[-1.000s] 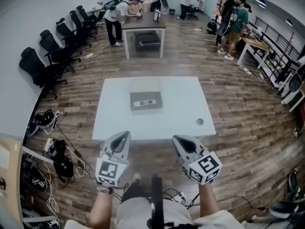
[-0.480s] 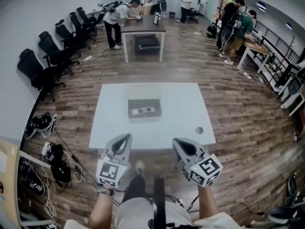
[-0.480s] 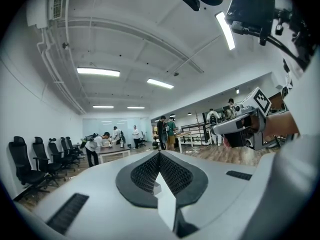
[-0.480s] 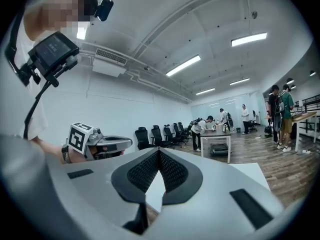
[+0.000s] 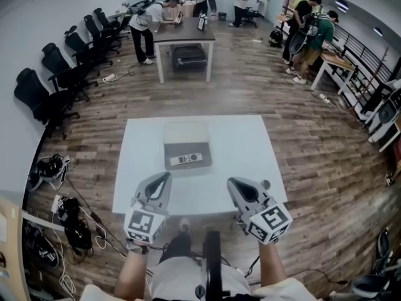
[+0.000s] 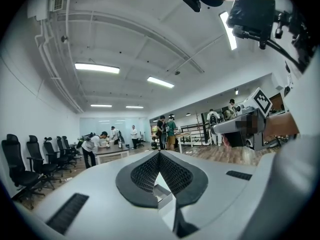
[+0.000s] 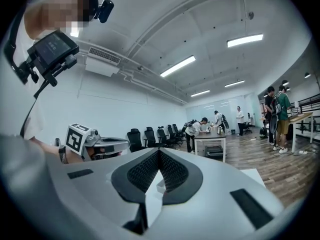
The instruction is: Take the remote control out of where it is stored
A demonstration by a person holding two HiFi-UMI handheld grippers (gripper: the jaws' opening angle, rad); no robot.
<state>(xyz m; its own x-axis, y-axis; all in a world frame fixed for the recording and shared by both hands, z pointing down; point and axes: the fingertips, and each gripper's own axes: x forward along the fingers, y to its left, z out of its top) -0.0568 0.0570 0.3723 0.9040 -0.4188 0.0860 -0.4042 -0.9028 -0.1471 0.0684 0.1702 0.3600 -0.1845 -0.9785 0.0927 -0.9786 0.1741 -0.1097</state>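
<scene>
A slim pale remote control (image 5: 187, 159) is lying in the open flat grey box (image 5: 206, 153) at the middle of the white square table (image 5: 250, 149). The left gripper (image 5: 161, 182) and right gripper (image 5: 237, 187) are hovering over the table's near edge, jaws pressed together, gripping nothing.

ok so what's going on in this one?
A person stands at a white table with a tool in each hand. The left tool and the right tool are both shut and empty, held at the table's near side, short of the box. The remote control lies in an open grey box near the middle of the table, with neither tool touching it. The pick has not begun yet.
</scene>
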